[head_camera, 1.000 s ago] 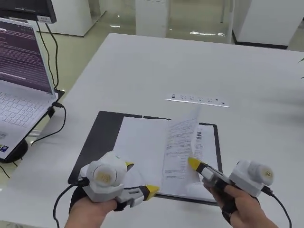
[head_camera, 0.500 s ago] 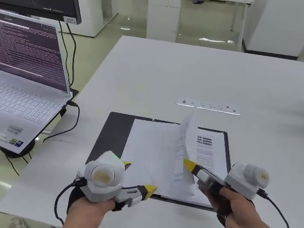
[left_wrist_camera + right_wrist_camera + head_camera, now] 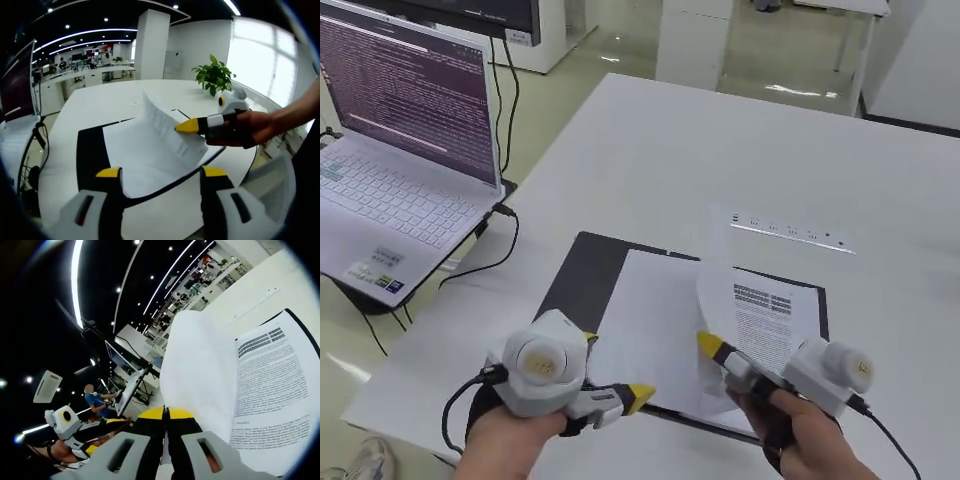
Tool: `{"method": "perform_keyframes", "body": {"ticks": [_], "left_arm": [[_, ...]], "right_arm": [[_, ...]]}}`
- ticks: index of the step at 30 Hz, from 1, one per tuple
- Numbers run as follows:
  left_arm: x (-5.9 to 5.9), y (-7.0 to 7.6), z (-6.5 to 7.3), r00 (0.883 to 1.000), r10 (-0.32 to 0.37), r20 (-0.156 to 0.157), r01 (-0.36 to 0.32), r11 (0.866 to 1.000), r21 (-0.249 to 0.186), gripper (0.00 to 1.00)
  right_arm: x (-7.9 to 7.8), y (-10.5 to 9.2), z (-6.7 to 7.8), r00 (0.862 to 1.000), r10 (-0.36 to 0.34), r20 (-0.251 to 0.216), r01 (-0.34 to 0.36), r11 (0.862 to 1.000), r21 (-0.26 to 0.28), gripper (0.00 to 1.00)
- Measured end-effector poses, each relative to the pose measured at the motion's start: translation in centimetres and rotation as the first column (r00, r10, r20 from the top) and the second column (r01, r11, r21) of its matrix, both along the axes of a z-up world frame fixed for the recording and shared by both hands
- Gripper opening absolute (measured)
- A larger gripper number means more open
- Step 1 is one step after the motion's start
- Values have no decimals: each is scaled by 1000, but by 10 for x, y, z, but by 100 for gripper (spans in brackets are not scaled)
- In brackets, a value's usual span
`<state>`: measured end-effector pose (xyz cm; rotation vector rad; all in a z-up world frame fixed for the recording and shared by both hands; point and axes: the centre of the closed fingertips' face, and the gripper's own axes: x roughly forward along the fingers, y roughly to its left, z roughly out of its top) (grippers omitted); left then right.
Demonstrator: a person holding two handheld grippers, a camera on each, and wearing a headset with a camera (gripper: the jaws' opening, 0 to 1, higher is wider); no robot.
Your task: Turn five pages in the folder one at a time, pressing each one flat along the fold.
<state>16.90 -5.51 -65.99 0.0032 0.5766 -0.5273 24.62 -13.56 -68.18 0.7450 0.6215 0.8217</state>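
White table (image 3: 650, 150) under open folder (image 3: 572, 285), page (image 3: 716, 285) upright lengthwise, pinched by right gripper (image 3: 708, 344); left gripper (image 3: 614, 370) released.

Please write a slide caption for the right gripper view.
Right gripper shut on a lifted page, with the printed page exposed beside it.

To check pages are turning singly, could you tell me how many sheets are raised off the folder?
1: the sheet pinched in the right gripper stands above the fold of the folder; a second stuck behind it may be hidden.

Paper page (image 3: 714, 298), matt black folder (image 3: 574, 290)
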Motion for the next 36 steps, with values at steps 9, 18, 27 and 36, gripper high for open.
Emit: {"method": "perform_keyframes", "body": {"ticks": [9,18,27,36], "left_arm": [[-4,13,8,999,44,10,-44,999,-19,63],[-9,24,8,996,87,4,-87,996,-36,63],[-13,25,9,995,101,5,-101,993,-54,62],[-14,34,11,991,136,5,-135,989,-64,62]], "right_arm": [[-1,27,-8,999,1,-47,-2,1000,-5,0],[2,55,-25,993,-13,-116,15,1000,17,0],[1,84,-35,985,-16,-174,25,998,49,0],[4,110,-45,976,-16,-218,31,998,63,0]]}}
